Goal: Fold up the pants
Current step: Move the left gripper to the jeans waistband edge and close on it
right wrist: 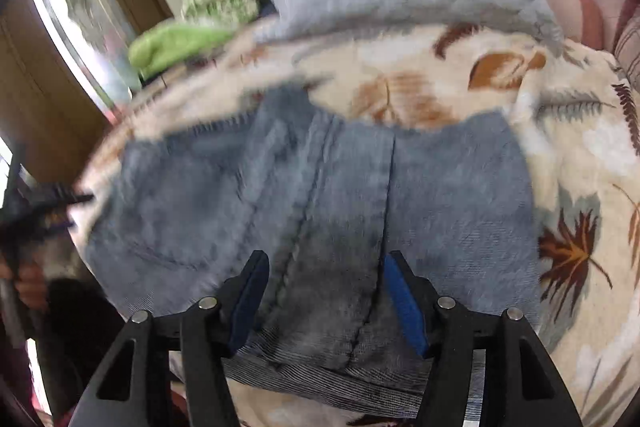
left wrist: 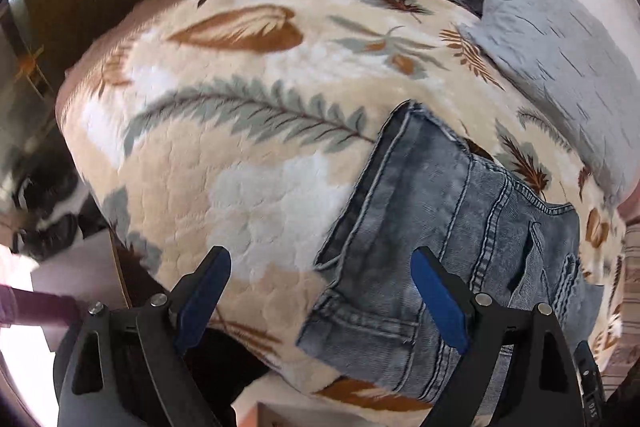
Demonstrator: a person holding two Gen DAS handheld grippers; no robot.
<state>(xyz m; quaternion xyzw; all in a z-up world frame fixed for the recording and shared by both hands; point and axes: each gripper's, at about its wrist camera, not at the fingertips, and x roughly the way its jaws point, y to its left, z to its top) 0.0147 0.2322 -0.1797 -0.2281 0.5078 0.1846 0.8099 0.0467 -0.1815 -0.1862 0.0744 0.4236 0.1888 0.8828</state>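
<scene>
We see the faded blue jeans (left wrist: pixel 448 239) folded into a compact stack near the leaf-print blanket's (left wrist: pixel 256 155) near edge, with our left gripper (left wrist: pixel 320 291) and right gripper (right wrist: pixel 326 291) both spread wide above them, holding nothing.

One pair of jeans (left wrist: pixel 448 239), one leaf-print blanket (left wrist: pixel 248 131), one grey pillow (left wrist: pixel 560 39) — two grippers.
</scene>
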